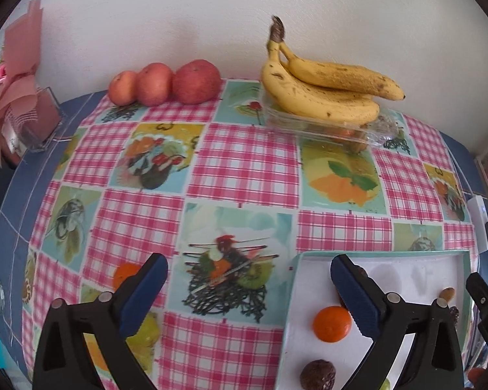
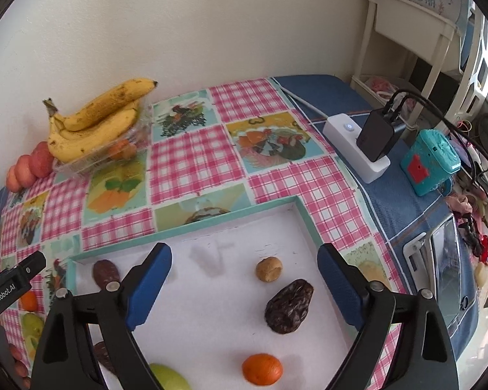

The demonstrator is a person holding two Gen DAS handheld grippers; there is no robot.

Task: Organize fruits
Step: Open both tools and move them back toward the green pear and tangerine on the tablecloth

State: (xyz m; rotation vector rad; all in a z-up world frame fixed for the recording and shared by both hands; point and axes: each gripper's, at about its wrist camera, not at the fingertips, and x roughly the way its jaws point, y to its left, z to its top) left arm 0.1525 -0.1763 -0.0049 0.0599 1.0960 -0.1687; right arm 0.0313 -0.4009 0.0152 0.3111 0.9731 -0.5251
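Fruit scattered in white tray (image 2: 296,224), lower half of right wrist frame. Tangerine (image 2: 262,369) bottom centre: light, soft-skinned, rolls; pinch across widest part. Wrinkled date (image 2: 288,307) just above: sticky, squashy. Right gripper (image 2: 244,279) spread wide, empty; left gripper (image 1: 249,279) likewise.

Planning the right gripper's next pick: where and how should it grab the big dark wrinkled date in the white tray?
Grip the dark date across its narrow middle, coming from above. It lies flat on the tray, long axis tilted, with bare floor on both flanks. The right gripper is open and wide enough; turn it so the fingers close across the short width.
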